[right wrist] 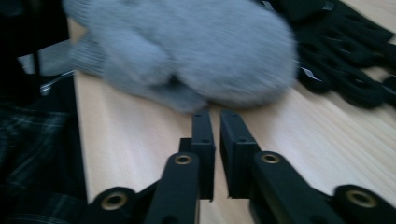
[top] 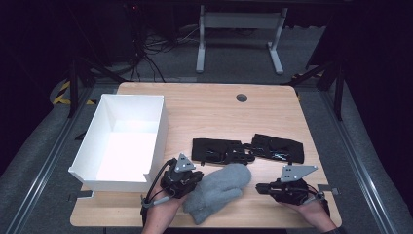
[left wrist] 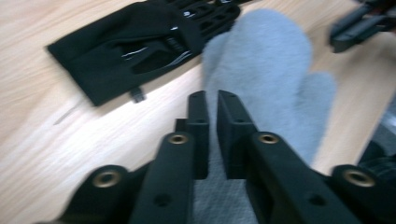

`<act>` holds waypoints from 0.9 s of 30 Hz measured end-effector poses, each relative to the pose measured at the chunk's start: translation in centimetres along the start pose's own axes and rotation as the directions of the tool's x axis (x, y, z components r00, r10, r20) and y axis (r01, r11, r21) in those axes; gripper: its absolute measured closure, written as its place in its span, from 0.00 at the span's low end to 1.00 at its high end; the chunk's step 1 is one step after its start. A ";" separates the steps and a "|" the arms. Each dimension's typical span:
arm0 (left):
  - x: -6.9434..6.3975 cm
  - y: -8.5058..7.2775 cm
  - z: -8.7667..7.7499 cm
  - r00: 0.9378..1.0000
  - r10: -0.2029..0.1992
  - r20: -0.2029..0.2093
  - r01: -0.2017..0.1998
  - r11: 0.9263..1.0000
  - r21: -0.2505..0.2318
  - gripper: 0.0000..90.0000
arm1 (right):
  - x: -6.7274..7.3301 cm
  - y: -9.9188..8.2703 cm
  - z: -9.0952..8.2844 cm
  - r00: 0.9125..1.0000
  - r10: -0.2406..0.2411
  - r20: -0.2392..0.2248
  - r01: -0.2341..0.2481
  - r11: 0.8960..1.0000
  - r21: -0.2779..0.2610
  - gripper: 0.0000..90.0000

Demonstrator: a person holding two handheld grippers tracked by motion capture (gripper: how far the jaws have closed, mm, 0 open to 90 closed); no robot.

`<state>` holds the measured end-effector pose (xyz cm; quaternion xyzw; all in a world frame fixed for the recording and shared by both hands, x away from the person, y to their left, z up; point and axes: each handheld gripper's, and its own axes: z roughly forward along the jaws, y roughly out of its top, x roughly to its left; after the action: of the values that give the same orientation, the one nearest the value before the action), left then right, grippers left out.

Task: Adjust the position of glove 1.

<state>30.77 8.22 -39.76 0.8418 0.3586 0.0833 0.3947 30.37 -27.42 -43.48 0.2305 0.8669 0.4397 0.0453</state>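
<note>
Our left tongs (left wrist: 212, 100) pinch the grey mitten (top: 220, 189) on the tabletop (top: 204, 117); our right tongs (right wrist: 215, 119) sit closed and empty just beside it.

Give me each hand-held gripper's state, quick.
Left hand-held gripper: shut, over the fluffy grey wool mitten; grip unclear.
Right hand-held gripper: shut, empty.

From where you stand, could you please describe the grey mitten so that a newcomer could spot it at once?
On the wooden table, look right of the white box, along the near edge. The grey mitten lies there, just in front of the black gloves. It alone is pale, fuzzy and fingerless.
</note>
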 end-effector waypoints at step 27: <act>1.5 -0.9 1.8 0.999 0.005 -0.050 0.002 0.992 0.128 1.00 | 9.1 6.0 12.4 0.953 -0.187 -0.240 0.207 0.976 0.063 1.00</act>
<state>32.14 8.49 -41.81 0.8633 0.3724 0.0817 0.3306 27.92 -11.19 -45.15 0.0917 0.9033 0.4185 -0.0229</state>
